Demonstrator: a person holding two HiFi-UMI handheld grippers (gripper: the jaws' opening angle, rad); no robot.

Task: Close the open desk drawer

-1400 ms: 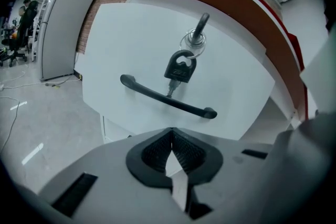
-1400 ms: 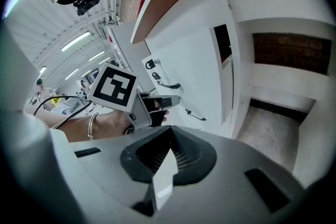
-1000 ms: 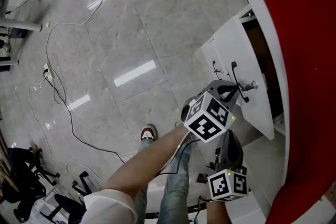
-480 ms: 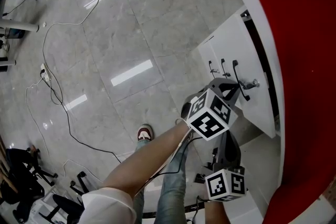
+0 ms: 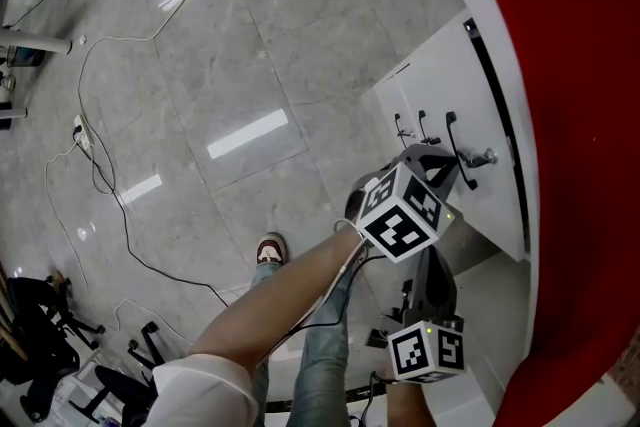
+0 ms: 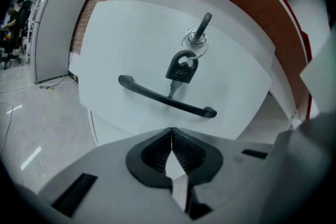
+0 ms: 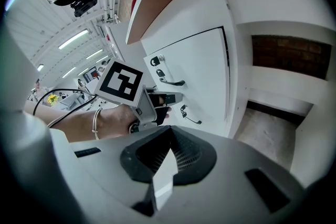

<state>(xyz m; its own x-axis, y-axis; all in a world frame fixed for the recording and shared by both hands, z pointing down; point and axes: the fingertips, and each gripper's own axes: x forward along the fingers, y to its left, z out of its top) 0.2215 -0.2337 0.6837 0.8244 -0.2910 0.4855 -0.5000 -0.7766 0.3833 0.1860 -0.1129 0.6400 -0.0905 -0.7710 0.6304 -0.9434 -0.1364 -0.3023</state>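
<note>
- Your left tongs (image 6: 170,136) are pressed shut, the two ribbed pads meeting in one line with nothing between them.
- They point straight at the white front of the top drawer (image 6: 136,39), close before it. Whether the tips touch it cannot be told.
- The drawer's black bar handle (image 6: 165,97) lies just above the tips in the left gripper view, slanting down to the right.
- Above the handle a key (image 6: 199,29) sticks out of the lock, and a black fob (image 6: 182,68) hangs from its ring down to the bar.
- From your head view the drawer front sits about level with the two lower fronts (image 5: 405,100). Only a thin dark seam shows between it and the edge of the red surface (image 5: 580,115) above.
- Your right tongs (image 7: 169,150) are also closed and empty, pad against pad.
- They are held lower and nearer to your body than the left ones, their marker cube (image 5: 428,352) showing at the bottom of the head view, apart from the drawer unit.
- The right gripper view looks up past your left hand (image 7: 113,118) to the stacked drawer fronts beyond it.
- The grey tiled floor (image 5: 250,45) carries loose cables (image 5: 100,165) on your left, and your shoe (image 5: 270,250) shows beneath your left arm.
</note>
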